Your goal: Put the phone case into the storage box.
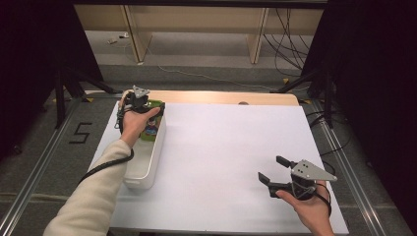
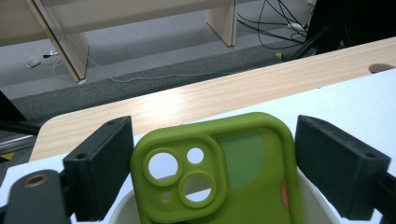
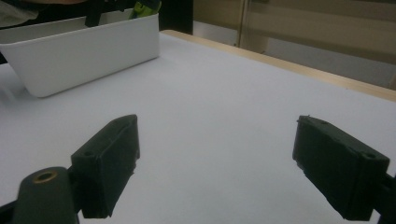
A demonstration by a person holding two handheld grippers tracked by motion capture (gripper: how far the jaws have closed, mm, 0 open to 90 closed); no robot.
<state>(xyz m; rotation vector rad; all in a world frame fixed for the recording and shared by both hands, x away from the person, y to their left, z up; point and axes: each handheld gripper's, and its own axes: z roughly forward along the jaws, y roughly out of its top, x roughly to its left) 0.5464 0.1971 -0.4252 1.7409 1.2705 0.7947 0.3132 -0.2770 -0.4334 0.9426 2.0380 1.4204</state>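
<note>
Your left tongs (image 1: 147, 104) hang over the far end of the white bin (image 1: 156, 156), which sits along the left edge of the tabletop (image 1: 231, 162). In the left gripper view the jaws stand spread either side of a green phone case (image 2: 219, 172); a sliver of gap shows on each flank, so the pads look clear of it rather than pinching. The case stands upright in the bin, camera cut-outs toward the lens, its lower part out of frame, so you cannot tell what it leans on. Your right tongs (image 1: 273, 171) rest near the right front corner of the tabletop, jaws wide apart with nothing between them, pointing across the bare white sheet toward the bin (image 3: 84, 51). My reading is that the step in hand is at the bin's far end: either letting the case go into it or closing to take it out, and the frames do not say which. If you mean to lift, close squarely on the two long edges, below the camera bump, and pull straight up clear of the bin wall. If you mean to leave it, back off upward without brushing the rim. No brand or label is legible on the case or bin; the only writing is a black "5" (image 1: 80, 132) marked on the floor left of the table.
</note>
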